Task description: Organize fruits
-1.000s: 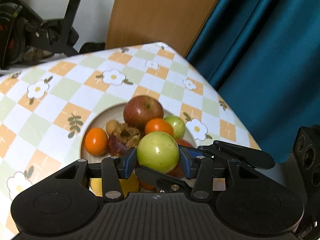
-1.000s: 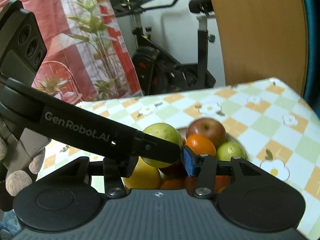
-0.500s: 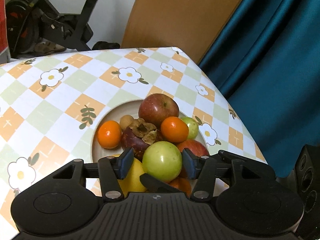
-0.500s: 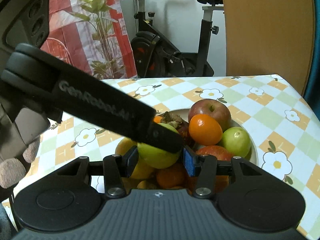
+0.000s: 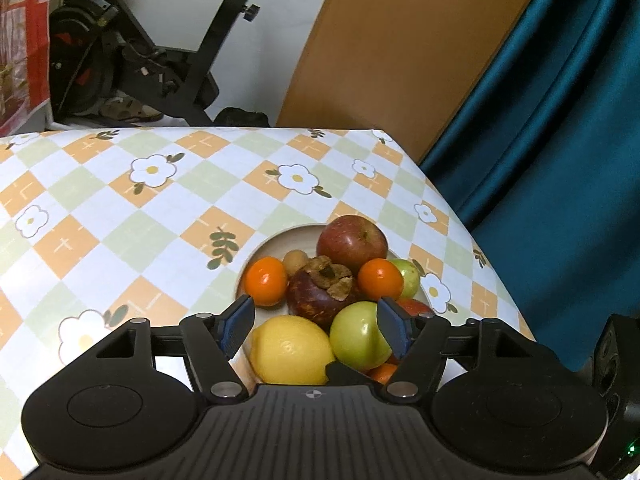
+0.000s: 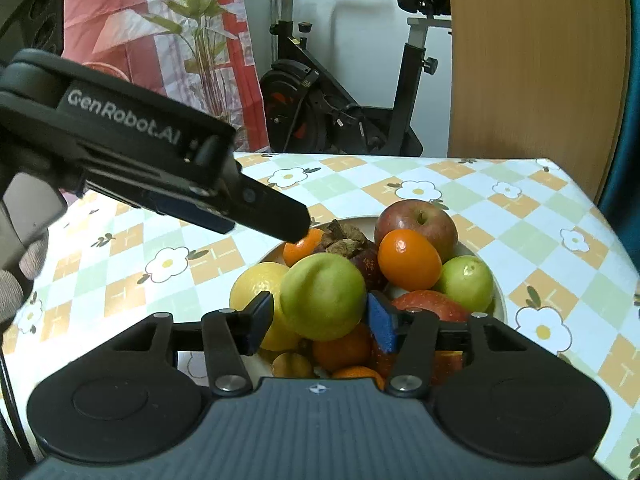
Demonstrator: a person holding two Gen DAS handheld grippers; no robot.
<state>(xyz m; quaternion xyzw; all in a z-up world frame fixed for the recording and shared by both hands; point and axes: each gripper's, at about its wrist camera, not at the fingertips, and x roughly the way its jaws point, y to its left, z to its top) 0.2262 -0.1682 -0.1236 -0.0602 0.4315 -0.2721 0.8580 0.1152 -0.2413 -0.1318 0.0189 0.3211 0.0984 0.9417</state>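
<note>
A pale plate (image 5: pixel 280 240) on the flowered tablecloth holds a pile of fruit: a red apple (image 5: pixel 352 240), a mangosteen (image 5: pixel 320 290), tangerines (image 5: pixel 266 280), a lemon (image 5: pixel 290 350) and green fruits. My left gripper (image 5: pixel 316 326) is open and raised above the pile. My right gripper (image 6: pixel 320 320) is shut on a green apple (image 6: pixel 322 298), which also shows in the left wrist view (image 5: pixel 358 336). The left gripper's body (image 6: pixel 152 168) crosses the right wrist view above the plate.
The table's far edge and right corner (image 5: pixel 384 136) lie close behind the plate. A teal curtain (image 5: pixel 560 160) hangs at the right, a wooden panel (image 5: pixel 400 40) and an exercise bike (image 5: pixel 160 64) stand behind. Bare tablecloth (image 5: pixel 120 220) lies left of the plate.
My left gripper let go of the green apple, opened wide and pulled up and back. My right gripper now holds the green apple alone.
</note>
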